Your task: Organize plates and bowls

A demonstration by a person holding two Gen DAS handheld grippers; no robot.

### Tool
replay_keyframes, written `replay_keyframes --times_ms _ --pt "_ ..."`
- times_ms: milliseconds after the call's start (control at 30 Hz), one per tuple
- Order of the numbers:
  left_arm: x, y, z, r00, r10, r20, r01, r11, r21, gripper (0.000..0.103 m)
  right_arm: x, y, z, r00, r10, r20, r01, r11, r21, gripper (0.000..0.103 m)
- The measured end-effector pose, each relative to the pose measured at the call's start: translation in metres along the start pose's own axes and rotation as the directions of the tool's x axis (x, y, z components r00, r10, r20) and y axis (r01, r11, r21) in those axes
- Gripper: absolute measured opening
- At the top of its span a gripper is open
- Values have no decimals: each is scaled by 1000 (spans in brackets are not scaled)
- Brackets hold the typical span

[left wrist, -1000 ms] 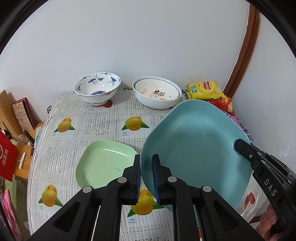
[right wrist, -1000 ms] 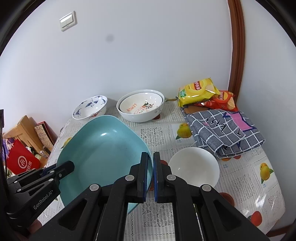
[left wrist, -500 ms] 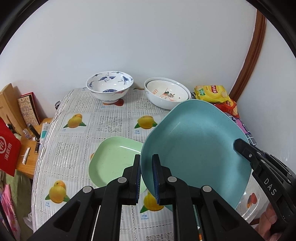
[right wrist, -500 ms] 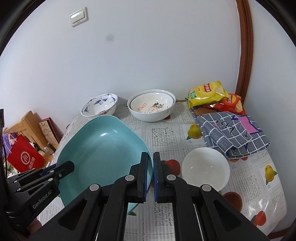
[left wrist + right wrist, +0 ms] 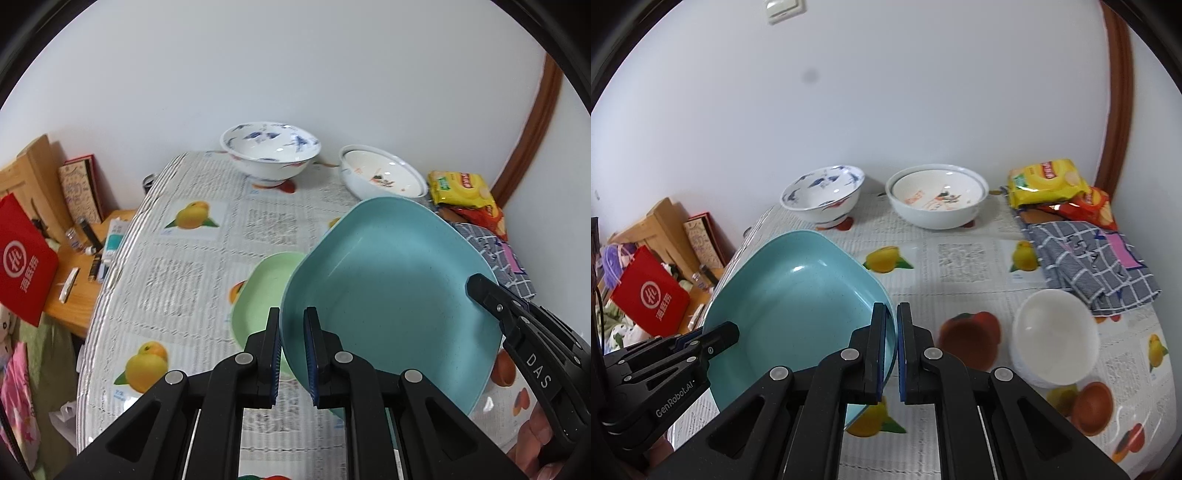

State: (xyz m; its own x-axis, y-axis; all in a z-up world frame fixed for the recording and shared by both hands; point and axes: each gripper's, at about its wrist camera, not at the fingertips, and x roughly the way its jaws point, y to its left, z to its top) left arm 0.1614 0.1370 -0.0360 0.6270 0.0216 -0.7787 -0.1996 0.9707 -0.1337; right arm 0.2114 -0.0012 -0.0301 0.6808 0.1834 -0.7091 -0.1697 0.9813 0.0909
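Gripping opposite edges, both grippers [image 5: 291,350] [image 5: 891,350] hold the teal plate [image 5: 388,284] above the green plate [image 5: 258,291].

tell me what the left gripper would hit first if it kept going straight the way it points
Probably the pale green square plate on the table; the left gripper, clamped on the teal square plate, aims just over it. Depth is unclear.

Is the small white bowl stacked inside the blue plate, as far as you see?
No, the white bowl stands alone on the table, apart from the blue plate.
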Motion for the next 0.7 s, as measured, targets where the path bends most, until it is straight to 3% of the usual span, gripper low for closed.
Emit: replay_keyframes --times_ms 333,700 --pt "30 34 -2 998 42 -52 -45 997 -57 12 42 26 -3 998 48 -47 -50 998 -41 6" --pt "70 42 -1 991 53 -122 -62 996 -68 12 93 28 -5 992 61 -107 -68 996 -55 6"
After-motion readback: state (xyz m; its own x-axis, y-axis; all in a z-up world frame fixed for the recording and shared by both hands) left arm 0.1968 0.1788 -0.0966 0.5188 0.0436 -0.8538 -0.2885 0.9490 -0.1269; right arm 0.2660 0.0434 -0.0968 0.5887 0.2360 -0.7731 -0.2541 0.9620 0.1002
